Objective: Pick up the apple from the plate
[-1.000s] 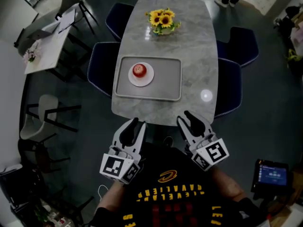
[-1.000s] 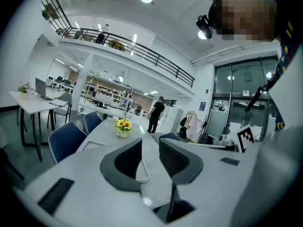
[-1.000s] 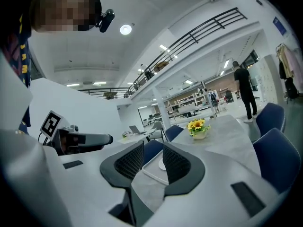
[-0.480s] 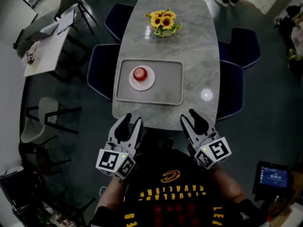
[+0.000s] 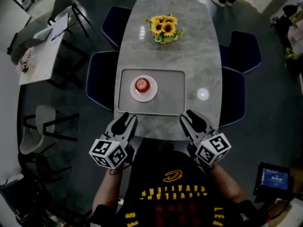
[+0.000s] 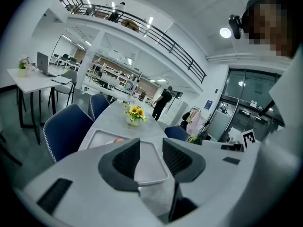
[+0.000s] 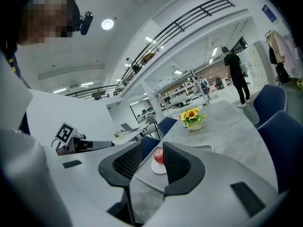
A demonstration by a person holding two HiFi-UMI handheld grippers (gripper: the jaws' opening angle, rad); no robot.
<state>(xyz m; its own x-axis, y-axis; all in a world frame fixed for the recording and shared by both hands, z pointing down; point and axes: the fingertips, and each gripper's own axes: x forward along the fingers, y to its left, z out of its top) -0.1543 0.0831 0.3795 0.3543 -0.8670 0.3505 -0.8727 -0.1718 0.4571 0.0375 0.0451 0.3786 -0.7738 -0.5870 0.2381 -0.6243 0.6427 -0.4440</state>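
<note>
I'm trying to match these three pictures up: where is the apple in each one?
Head view: the apple sits left of centre, on its plate in the tray.
Left gripper view: only a red sliver of apple shows just over one jaw.
Right gripper view: low centre, seen between the open jaws.
Shared landmark: the sunflowers beyond it.

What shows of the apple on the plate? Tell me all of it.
The apple is red and round, whole, with a paler spot on top, so it seems upright. It sits at the middle of a small white plate, in the left half of a grey tray on the grey stone-look table. Only the plate touches it.
</note>
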